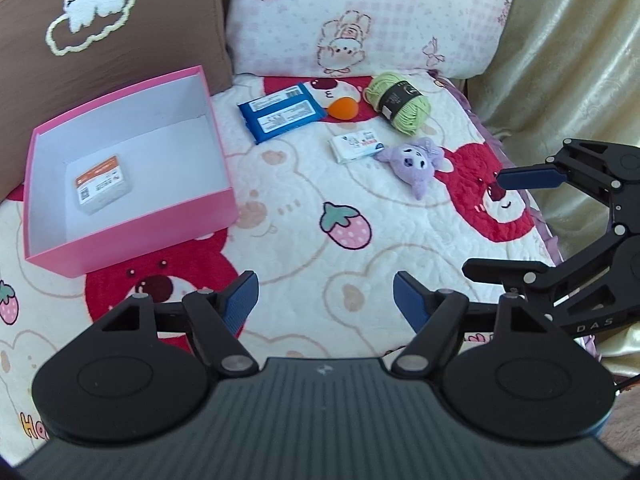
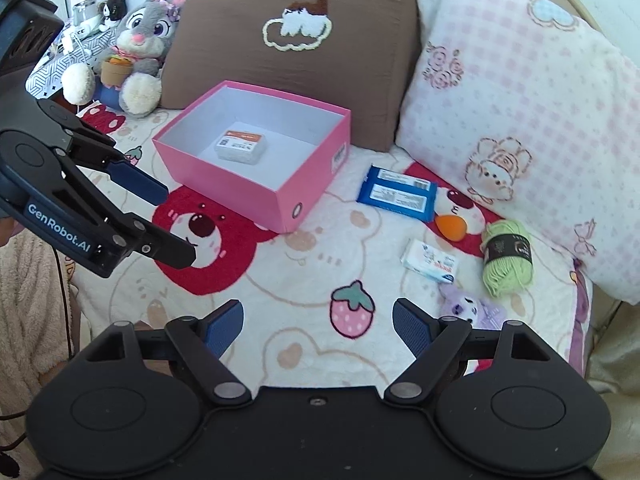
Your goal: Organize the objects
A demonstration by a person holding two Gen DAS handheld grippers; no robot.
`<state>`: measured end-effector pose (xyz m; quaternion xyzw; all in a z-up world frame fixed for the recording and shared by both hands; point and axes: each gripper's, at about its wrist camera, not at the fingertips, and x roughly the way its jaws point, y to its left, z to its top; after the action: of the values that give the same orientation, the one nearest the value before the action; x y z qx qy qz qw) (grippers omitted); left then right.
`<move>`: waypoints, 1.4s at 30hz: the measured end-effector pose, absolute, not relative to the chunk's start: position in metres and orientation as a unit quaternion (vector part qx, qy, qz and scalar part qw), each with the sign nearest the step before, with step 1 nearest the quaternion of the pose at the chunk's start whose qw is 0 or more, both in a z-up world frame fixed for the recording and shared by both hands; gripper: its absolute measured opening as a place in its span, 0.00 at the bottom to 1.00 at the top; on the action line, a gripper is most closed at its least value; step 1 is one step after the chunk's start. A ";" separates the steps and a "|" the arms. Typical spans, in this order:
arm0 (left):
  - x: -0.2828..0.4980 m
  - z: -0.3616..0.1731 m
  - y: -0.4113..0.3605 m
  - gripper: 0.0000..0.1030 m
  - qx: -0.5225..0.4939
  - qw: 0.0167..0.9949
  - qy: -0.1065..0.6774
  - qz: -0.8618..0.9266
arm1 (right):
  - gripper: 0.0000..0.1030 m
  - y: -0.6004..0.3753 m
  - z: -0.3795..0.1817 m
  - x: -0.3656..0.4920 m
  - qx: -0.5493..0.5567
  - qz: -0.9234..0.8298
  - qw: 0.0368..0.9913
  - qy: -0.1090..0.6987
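Note:
An open pink box (image 1: 132, 240) (image 2: 224, 200) sits on the cartoon blanket, and inside it lies a small white case with an orange label (image 1: 102, 184) (image 2: 240, 146). To its right lie a blue packet (image 1: 282, 114) (image 2: 396, 194), an orange egg-shaped piece (image 1: 343, 107) (image 2: 450, 226), a green yarn ball (image 1: 400, 102) (image 2: 506, 258), a small white pack (image 1: 358, 146) (image 2: 430, 266) and a purple plush (image 1: 416, 162) (image 2: 470, 308). My left gripper (image 1: 324, 284) (image 2: 180, 226) hovers open and empty near the box. My right gripper (image 2: 318, 304) (image 1: 482, 224) is open and empty, just short of the purple plush.
A brown pillow (image 2: 296, 40) and a pink checked pillow (image 2: 520, 100) stand behind the objects. A grey rabbit plush (image 2: 140, 40) sits at the far left beside a cluttered stand. Beige cloth (image 1: 568, 60) lines the right side past the blanket's purple edge.

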<state>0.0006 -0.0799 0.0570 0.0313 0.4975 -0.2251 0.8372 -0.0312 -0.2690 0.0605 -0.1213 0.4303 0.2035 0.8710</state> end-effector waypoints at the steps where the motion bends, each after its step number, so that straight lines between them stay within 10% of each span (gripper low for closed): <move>1: 0.001 0.057 -0.084 0.72 0.033 0.836 0.498 -0.227 | 0.83 -0.273 0.060 -0.032 -0.121 0.202 0.872 0.430; 42: 0.089 -0.014 -0.202 0.76 -0.068 0.817 0.484 -0.306 | 0.83 -0.355 0.018 0.012 -0.152 0.171 0.896 0.381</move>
<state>0.0895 -0.2018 -0.0136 -0.0682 0.4840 -0.3055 0.8172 0.0121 -0.3547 0.0179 -0.1519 0.3808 0.1711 0.8959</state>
